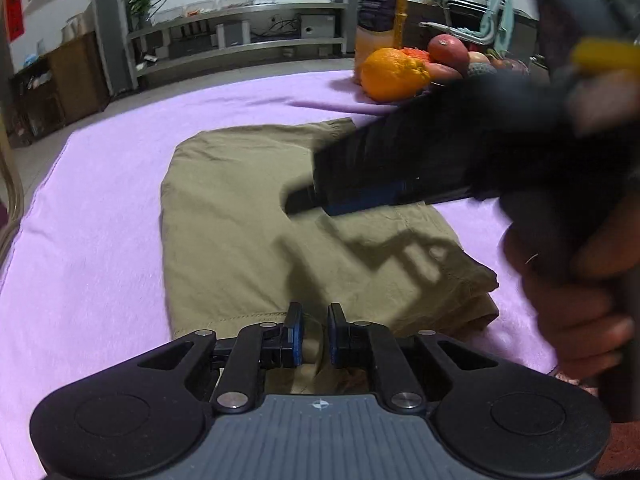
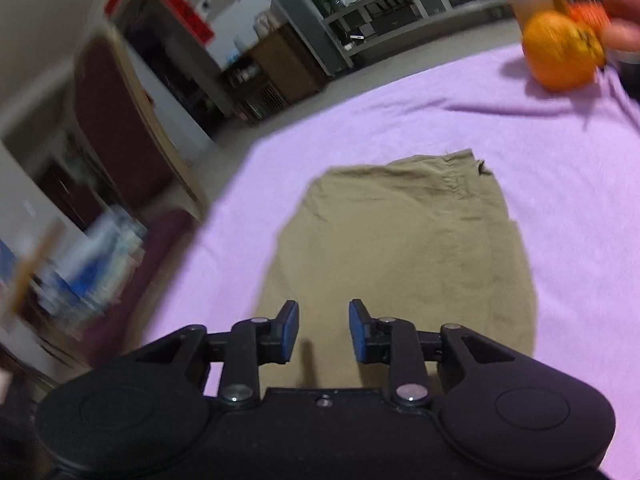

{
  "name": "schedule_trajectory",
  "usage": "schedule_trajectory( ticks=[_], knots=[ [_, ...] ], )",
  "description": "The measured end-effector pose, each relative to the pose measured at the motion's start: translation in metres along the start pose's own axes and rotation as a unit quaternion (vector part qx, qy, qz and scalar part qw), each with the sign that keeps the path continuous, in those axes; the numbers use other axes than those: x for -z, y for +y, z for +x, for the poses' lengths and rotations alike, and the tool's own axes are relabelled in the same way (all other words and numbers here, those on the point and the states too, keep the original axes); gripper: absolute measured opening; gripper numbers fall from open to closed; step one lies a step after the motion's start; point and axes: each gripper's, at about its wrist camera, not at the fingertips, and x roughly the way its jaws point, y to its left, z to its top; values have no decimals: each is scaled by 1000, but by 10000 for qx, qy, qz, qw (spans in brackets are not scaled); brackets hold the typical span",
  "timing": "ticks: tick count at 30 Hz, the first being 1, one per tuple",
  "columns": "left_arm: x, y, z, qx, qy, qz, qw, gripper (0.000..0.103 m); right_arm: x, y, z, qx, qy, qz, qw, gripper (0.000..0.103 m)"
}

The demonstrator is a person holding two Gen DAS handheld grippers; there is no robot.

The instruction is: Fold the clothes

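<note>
The khaki garment (image 2: 400, 256) lies folded into a compact block near the middle of the table, on the purple cloth (image 1: 100, 240). The left tongs (image 1: 315, 334) stand nearly together at its near hem; a fold of fabric seems to sit between the pads, though the view there is too cramped to be sure it is pinched. The right tongs (image 2: 323, 330) are apart and hold nothing, hovering over the near part of the garment. The main risk: if the left tongs pull away with cloth caught, the top layer drags and the fold opens. The two tools also cross closely and could knock. Open cloth lies on the left; the orange (image 1: 394, 74) and bottle (image 1: 380, 8) crowd the far right corner
</note>
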Motion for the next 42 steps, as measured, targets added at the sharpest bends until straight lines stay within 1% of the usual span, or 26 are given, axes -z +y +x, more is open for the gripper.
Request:
schedule_trajectory(
  ticks=[1, 3, 6, 7, 9, 10, 12, 13, 15, 17, 18, 20, 22, 24, 26, 27, 28, 29, 31, 33, 34, 35, 36, 39, 41, 42],
  knots=[
    [2, 3, -2, 28, 28, -78, 10000, 9, 5, 3, 3, 250, 83, -240, 9994, 27],
    [6, 3, -5, 40, 55, -115, 9999, 9, 20, 6, -4, 509, 91, -649, 9966, 27],
    [12, -1, -10, 16, 98, -42, 9999, 9, 44, 1, -33, 750, 78, -890, 9932, 25],
    [14, -2, -15, 15, 114, -59, 9999, 9, 48, -2, -43, 817, 70, -843, 9931, 23],
    [18, -2, -25, 20, 143, -108, 9998, 9, 52, -9, -63, 986, 49, -604, 9933, 23],
    [18, 1, -34, 74, 73, -197, 9998, 11, 53, -12, -73, 1047, -2, -429, 9936, 23],
    [17, 10, -55, 148, -199, -413, 9988, 19, 56, -16, -91, 953, -192, -125, 9952, 23],
    [15, 15, -60, 120, -307, -533, 9980, 20, 57, -16, -97, 875, -289, -33, 9957, 23],
    [11, 25, -58, -31, -340, -774, 9964, 20, 59, -10, -104, 780, -468, -69, 9958, 23],
    [13, 28, -39, -228, -105, -783, 9966, 19, 60, 1, -99, 724, -539, -330, 9954, 23],
    [14, 29, -30, -328, 26, -776, 9964, 17, 60, 7, -91, 720, -476, -435, 9953, 21],
    [18, 24, -20, -432, 155, -572, 9973, 15, 64, 11, -71, 855, -167, -612, 9943, 19],
    [21, 18, -11, -525, 271, -348, 9976, 15, 71, 9, -56, 1141, 93, -725, 9908, 10],
    [21, 19, -12, -490, 310, -394, 9975, 16, 71, 8, -58, 1170, 51, -715, 9905, 9],
    [18, 28, -19, -353, 346, -688, 9964, 18, 66, 4, -66, 1053, 42, -499, 9932, 10],
    [16, 35, -25, -250, 317, -883, 9953, 24, 64, -1, -73, 917, -33, -288, 9954, 14],
    [12, 41, -32, -159, 247, -1056, 9940, 34, 61, -6, -81, 764, -131, -70, 9970, 19],
    [9, 47, -39, -109, 151, -1207, 9925, 37, 57, -12, -90, 601, -255, 168, 9977, 23],
    [1, 64, -45, -87, 13, -1548, 9879, 40, 49, -29, -105, 290, -461, 698, 9961, 44],
    [-7, 82, -47, -75, -70, -1910, 9815, 44, 41, -49, -111, -46, -554, 1337, 9895, 58],
    [-10, 91, -45, -79, -40, -2099, 9777, 45, 38, -59, -114, -214, -599, 1654, 9842, 62],
    [-13, 100, -40, -20, 13, -2311, 9729, 46, 35, -69, -115, -345, -626, 1924, 9787, 64],
    [-16, 109, -34, 55, 70, -2528, 9675, 50, 34, -78, -114, -431, -630, 2139, 9739, 67],
    [-24, 134, -13, 402, 233, -3184, 9468, 65, 32, -101, -100, -482, -535, 2557, 9641, 67],
    [-27, 144, 2, 530, 358, -3527, 9336, 65, 32, -113, -87, -453, -445, 2761, 9590, 67],
    [-27, 147, 9, 546, 412, -3628, 9293, 65, 31, -120, -81, -473, -412, 2862, 9561, 67]
  ],
)
